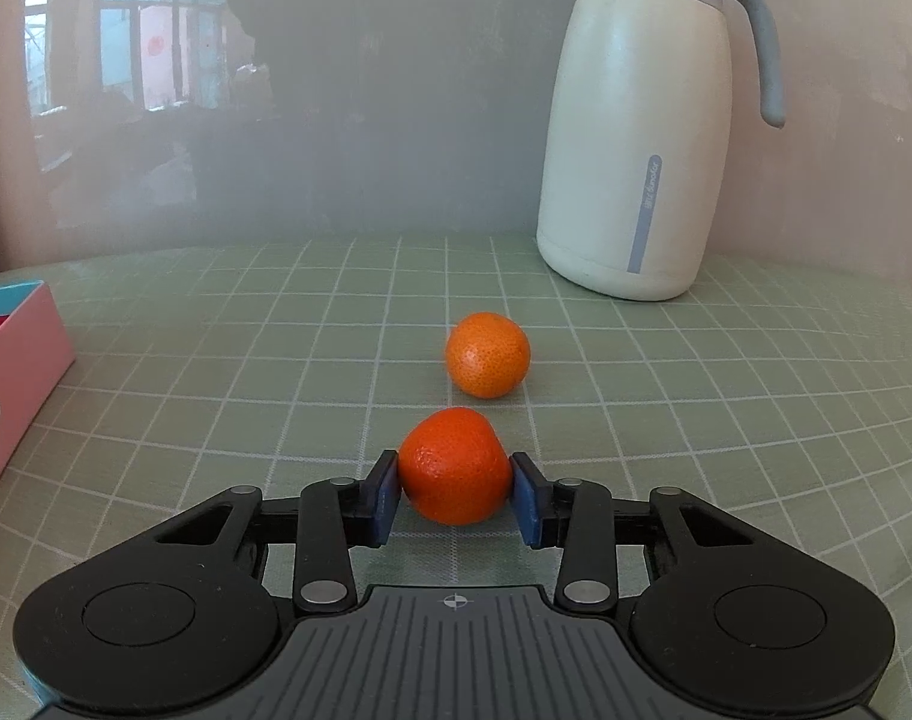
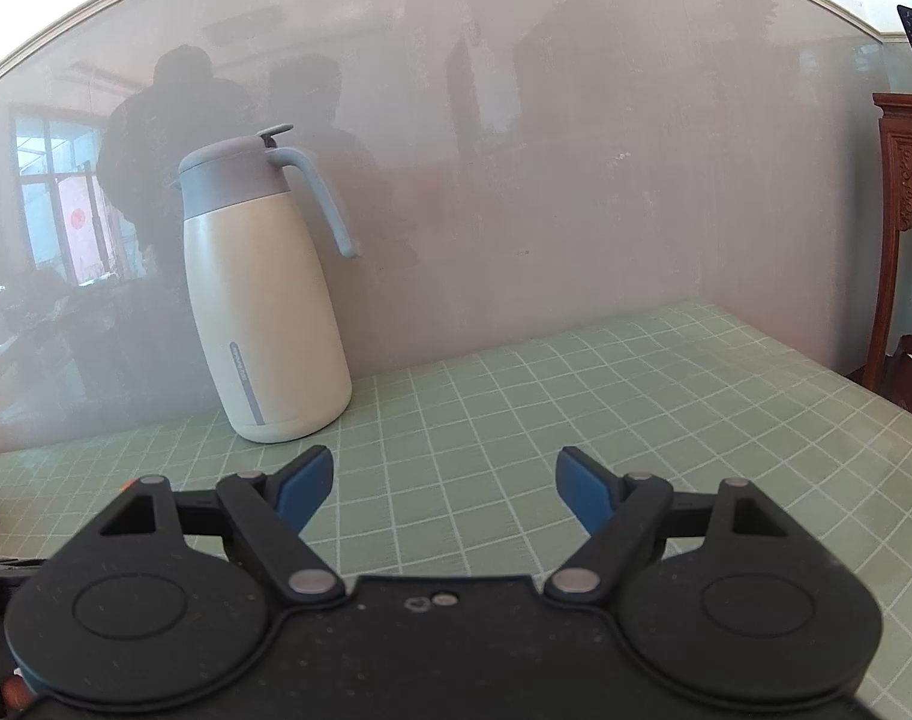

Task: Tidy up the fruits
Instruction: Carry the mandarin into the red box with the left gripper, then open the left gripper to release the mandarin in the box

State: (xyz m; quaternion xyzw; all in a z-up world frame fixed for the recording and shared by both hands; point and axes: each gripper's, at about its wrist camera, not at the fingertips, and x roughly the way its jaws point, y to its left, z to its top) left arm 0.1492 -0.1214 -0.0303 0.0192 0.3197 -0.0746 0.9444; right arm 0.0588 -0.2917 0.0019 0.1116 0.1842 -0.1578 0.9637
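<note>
In the left wrist view my left gripper (image 1: 454,489) is shut on a deep orange tangerine (image 1: 454,465), its blue pads pressed against both sides, just above the green checked tablecloth (image 1: 216,396). A second, lighter tangerine (image 1: 487,354) lies on the cloth just beyond it, apart from it. In the right wrist view my right gripper (image 2: 444,483) is open and empty, held above the green cloth with nothing between its blue fingers. No fruit shows in that view.
A tall cream thermos jug with a grey lid and handle (image 1: 636,138) stands at the back right against the wall; it also shows in the right wrist view (image 2: 264,312). A pink box with a blue rim (image 1: 12,372) sits at the left edge. A wooden cabinet (image 2: 906,228) stands right of the table.
</note>
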